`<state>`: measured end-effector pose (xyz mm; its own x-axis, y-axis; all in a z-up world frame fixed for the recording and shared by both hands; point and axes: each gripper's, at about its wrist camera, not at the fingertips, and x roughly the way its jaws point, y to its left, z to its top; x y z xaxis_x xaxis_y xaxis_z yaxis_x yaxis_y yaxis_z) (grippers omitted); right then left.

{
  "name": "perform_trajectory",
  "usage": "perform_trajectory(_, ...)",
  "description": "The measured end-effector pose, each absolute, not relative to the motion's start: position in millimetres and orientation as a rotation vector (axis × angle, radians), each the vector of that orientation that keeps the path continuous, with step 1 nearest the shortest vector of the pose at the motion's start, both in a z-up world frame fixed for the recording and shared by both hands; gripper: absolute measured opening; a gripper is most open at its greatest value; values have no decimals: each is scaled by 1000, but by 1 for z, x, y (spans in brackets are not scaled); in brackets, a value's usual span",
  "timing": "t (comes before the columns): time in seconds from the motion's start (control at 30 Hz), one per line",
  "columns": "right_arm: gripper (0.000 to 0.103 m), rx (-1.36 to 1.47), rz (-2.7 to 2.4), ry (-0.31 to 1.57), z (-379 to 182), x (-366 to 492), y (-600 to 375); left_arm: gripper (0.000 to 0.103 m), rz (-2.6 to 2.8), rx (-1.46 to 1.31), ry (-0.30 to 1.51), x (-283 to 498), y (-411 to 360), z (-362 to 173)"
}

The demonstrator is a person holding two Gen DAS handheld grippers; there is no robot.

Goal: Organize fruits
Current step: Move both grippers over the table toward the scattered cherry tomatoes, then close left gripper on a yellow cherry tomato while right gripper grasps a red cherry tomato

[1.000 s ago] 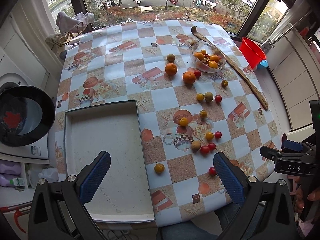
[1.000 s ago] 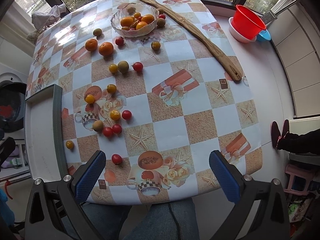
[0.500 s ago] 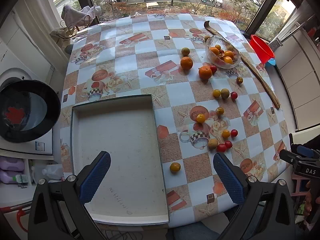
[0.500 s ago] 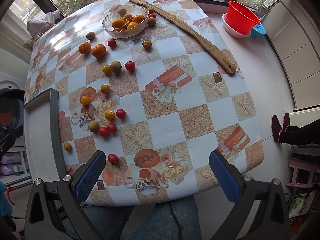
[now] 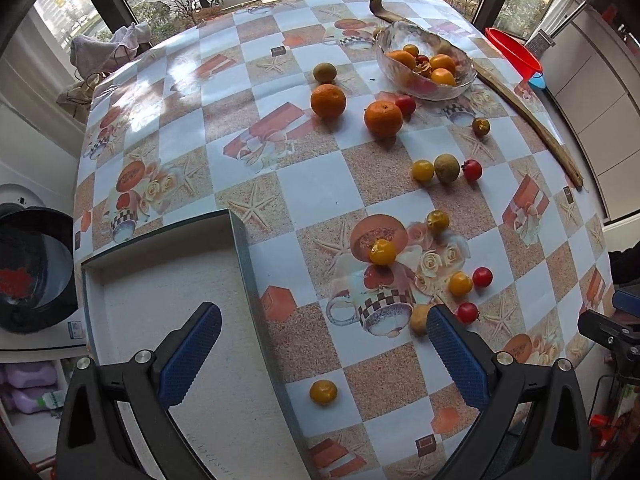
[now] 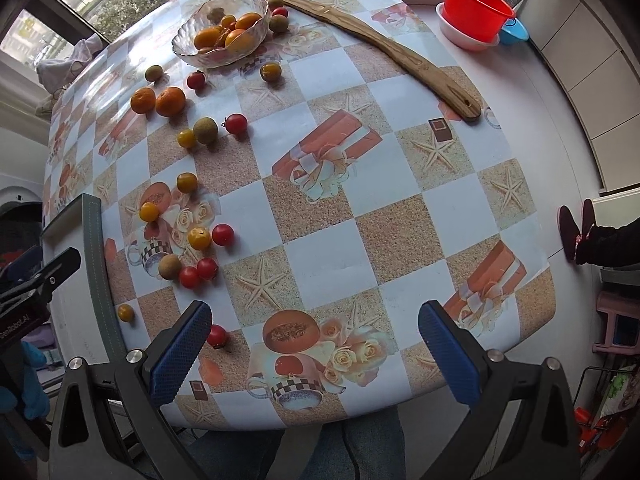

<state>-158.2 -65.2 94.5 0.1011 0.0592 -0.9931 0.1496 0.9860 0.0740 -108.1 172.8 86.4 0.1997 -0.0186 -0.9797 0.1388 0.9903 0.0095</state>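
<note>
Several small fruits lie loose on the checked tablecloth: two oranges, red cherry tomatoes and yellow ones. A glass bowl at the far side holds more fruit. An empty white tray sits at the near left. My left gripper is open above the tray's right wall, with a yellow tomato between its fingers' line. My right gripper hangs open over the table's near edge; a red tomato lies by its left finger.
A long wooden back-scratcher lies across the far right. A red bucket in a white bowl stands on the counter beyond. A washing machine door is at the left. A person's feet show at the right.
Both grippers have moved closer to the table and forward; the fruit looks larger. The left one shifted right, from over the tray toward its right wall. Both stayed open.
</note>
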Motion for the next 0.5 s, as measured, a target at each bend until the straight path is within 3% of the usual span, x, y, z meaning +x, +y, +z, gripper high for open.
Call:
perform_trajectory(0.43, 99, 59, 54, 1408, 56, -79, -46, 103, -100, 125, 1325, -78, 156, 37)
perform_trajectory(0.5, 85, 36, 80, 1400, 50, -65, -39, 88, -103, 126, 1325, -75, 155, 32)
